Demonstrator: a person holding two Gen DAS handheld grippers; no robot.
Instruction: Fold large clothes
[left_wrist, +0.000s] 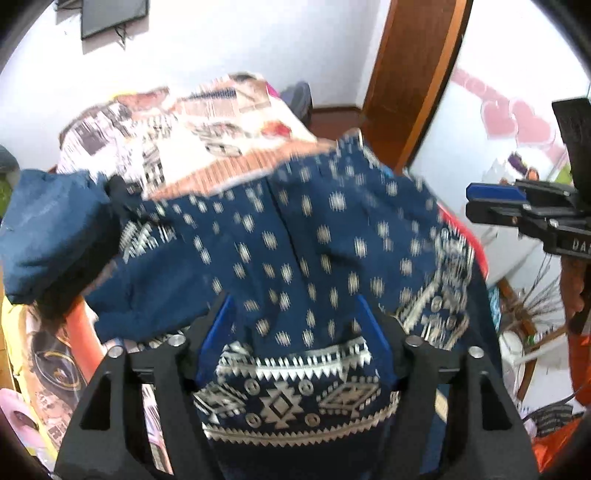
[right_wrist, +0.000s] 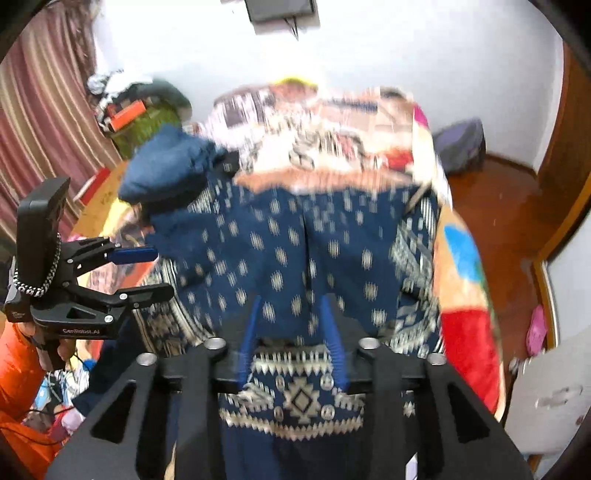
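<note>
In the left wrist view, the left gripper (left_wrist: 293, 321) filled the bottom of the frame with its blue-padded jaws spread apart, nothing pinched between them. The navy patterned garment (left_wrist: 288, 251) lay spread on the bed (left_wrist: 207, 133), running from the frame's centre down past the jaws, its banded hem nearest the camera and its long axis heading up the frame. A rolled blue piece (left_wrist: 48, 229) sat at the left edge. The right gripper (left_wrist: 517, 201) showed at the right edge, clear of the cloth.

In the right wrist view, the right gripper (right_wrist: 291, 328) stood with jaws parted more narrowly, the garment's hem (right_wrist: 295, 398) directly beneath and ahead of them, not clamped. The left gripper (right_wrist: 144, 271) appeared at the left, open, beside the garment's left edge. Both sat about equally near the hem.
</note>
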